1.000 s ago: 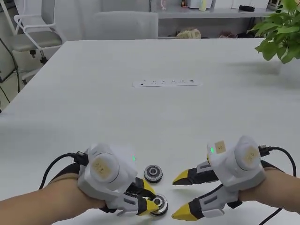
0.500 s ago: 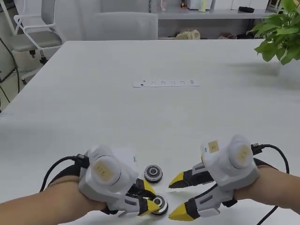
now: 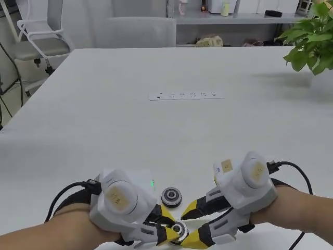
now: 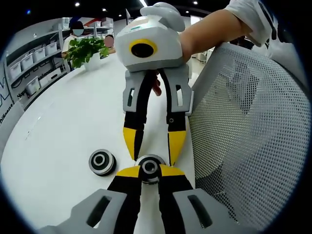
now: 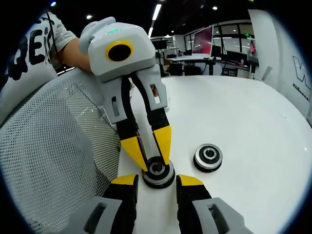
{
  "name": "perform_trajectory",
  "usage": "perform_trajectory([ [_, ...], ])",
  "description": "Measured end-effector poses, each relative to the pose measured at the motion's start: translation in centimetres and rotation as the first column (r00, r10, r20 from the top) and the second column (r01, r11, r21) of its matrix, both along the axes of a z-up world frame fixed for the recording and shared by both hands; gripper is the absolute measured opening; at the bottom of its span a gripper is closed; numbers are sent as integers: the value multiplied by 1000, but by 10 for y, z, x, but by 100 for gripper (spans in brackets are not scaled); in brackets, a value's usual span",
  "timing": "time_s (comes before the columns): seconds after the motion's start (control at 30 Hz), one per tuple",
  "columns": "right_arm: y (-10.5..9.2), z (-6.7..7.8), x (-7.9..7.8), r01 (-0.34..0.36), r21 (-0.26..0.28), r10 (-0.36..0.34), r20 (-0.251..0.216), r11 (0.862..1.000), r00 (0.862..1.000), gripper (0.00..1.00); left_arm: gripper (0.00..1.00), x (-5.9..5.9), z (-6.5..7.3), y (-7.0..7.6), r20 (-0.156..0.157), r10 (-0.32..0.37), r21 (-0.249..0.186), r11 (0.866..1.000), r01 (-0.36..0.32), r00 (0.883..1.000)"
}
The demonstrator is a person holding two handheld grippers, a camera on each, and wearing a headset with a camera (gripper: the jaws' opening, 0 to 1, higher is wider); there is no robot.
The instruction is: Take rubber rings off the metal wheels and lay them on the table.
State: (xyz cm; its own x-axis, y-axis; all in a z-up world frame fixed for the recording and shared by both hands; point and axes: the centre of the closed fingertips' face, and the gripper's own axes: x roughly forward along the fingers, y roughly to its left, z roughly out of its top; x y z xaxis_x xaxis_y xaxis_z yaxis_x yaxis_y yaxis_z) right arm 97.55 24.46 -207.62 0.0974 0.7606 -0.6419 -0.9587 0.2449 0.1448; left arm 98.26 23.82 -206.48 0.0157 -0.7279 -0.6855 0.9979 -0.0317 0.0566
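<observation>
Black rubber ring: your left gripper's fingers pinch its silver metal wheel; close the right gripper's wide fingers on rubber alone.

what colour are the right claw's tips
Yellow, on the right claw; clearest in the left gripper view.

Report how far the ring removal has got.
Done: nothing yet. In hand: the left hand-held gripper clamps the near wheel, whose rubber ring is still on; the right hand-held gripper straddles it with its jaws spread. Left: pull that ring, strip the second wheel likewise, and lay both rings on the table.
</observation>
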Motion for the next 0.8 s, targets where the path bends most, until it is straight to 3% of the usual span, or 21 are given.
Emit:
perform_trajectory([
  [0.23,-2,-3,3,30,8,-29,-6,1000,1000,25,7,0,0,0,-1,3,-2,1000,-3,1000],
  [0.63,-6,-6,0,15,-21,-14,25,1000,1000,19,7,0,0,0,-2,12,-3,1000,-12,1000],
  [0.8,-14,-8,3,21,-55,-18,50,998,999,6,7,0,0,0,-1,15,-2,1000,-15,1000],
])
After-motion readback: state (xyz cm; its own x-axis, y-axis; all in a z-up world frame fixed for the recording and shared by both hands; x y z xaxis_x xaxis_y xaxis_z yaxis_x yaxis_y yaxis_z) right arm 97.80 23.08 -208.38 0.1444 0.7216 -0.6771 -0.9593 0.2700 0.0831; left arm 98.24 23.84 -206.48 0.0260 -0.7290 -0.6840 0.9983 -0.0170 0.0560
